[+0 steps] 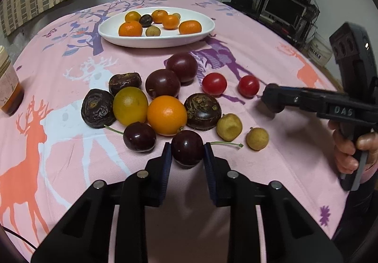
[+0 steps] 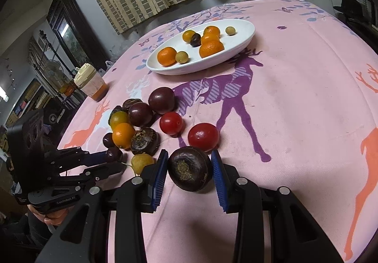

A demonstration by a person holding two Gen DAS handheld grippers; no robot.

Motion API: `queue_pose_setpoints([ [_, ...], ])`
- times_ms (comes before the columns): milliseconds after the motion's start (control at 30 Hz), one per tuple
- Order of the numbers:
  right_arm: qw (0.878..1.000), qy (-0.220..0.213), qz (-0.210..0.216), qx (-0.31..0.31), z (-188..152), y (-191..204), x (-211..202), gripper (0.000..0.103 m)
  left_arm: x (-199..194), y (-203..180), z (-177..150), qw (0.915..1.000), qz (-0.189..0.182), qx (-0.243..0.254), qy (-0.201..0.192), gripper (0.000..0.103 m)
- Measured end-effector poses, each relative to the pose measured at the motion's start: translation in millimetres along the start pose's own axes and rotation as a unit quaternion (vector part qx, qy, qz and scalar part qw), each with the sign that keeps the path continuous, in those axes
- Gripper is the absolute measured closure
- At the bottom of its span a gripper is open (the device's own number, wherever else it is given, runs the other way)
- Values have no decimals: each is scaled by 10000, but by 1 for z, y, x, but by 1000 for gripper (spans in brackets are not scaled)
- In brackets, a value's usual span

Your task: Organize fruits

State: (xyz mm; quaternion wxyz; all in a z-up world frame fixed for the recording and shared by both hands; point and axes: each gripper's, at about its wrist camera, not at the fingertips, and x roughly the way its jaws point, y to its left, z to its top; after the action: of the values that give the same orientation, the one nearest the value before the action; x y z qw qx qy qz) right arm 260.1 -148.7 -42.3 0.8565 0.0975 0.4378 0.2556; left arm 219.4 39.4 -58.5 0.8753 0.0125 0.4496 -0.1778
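My left gripper [image 1: 187,148] is shut on a dark cherry [image 1: 186,153] with a green stem, at the near edge of the loose fruit pile. In the right wrist view the left gripper [image 2: 114,156] shows at the left with that cherry [image 2: 113,154] in its tips. My right gripper [image 2: 188,154] is shut on a dark round water chestnut [image 2: 189,171], just in front of two cherry tomatoes [image 2: 203,136]. A white oval plate [image 1: 156,44] at the back holds several small oranges, two longans and one dark fruit. The pile includes an orange [image 1: 166,114], plums [image 1: 183,65] and longans [image 1: 229,126].
A lidded jar [image 1: 9,88] with brown contents stands at the table's left edge. A hand [image 1: 349,152] grips the right gripper [image 1: 271,97] at the right. Bare pink cloth [image 2: 307,109] lies right of the pile. Shelves with a monitor [image 1: 283,8] stand beyond the table.
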Motion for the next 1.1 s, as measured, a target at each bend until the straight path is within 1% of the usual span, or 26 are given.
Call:
queue_pose_setpoints([
  [67, 9999, -33, 103, -52, 3, 3, -1, 65, -8, 2, 4, 9997, -218, -92, -73, 76],
  [133, 9997, -32, 202, -101, 12, 8, 0, 65, -17, 4, 17, 9995, -237, -79, -209, 76],
  [200, 9995, -109, 252, -131, 35, 13, 0, 65, -23, 9, 42, 9990, -99, -120, -430, 76],
  [233, 9995, -197, 199, -173, 45, 16, 0, 65, -23, 13, 57, 9985, -94, -181, -503, 76],
  [267, 9991, -347, 51, -231, 61, 18, 2, 65, -20, 19, 74, 9981, -96, -287, -537, 76],
  [367, 9962, -725, -342, -326, 103, 17, 18, 65, -2, 35, 124, 9968, 39, -561, -562, 76],
  [433, 9950, -838, -389, -380, 123, 13, 31, 65, 17, 41, 156, 9965, 288, -533, -570, 76],
  [500, 9944, -900, -451, -332, 143, 5, 50, 65, 43, 49, 182, 9968, 418, -535, -418, 76],
  [567, 9941, -939, -499, -223, 158, -4, 66, 65, 63, 54, 197, 9970, 495, -546, -254, 76],
  [633, 9940, -979, -462, -174, 167, -12, 79, 64, 77, 60, 208, 9960, 661, -577, -180, 74],
  [667, 9933, -1030, -487, -199, 170, -13, 81, 52, 80, 63, 211, 9951, 742, -628, -156, 56],
  [700, 9925, -1046, -582, -248, 169, -13, 82, 39, 79, 67, 212, 9940, 802, -729, -175, 31],
  [767, 9902, -1122, -734, -399, 164, -7, 76, 38, 64, 71, 207, 9916, 823, -859, -514, 16],
  [800, 9897, -1118, -705, -550, 161, -1, 72, 38, 55, 72, 203, 9908, 841, -845, -642, 16],
  [933, 9882, -1075, -553, -939, 146, 23, 52, 35, 22, 75, 177, 9896, 840, -914, -724, 15],
  [1033, 9882, -880, -380, -1193, 122, 43, 35, 34, -5, 77, 143, 9870, 945, -1004, -827, 13],
  [1100, 9870, -795, -360, -1347, 104, 54, 26, 33, -21, 78, 114, 9833, 1009, -1197, -928, 7],
])
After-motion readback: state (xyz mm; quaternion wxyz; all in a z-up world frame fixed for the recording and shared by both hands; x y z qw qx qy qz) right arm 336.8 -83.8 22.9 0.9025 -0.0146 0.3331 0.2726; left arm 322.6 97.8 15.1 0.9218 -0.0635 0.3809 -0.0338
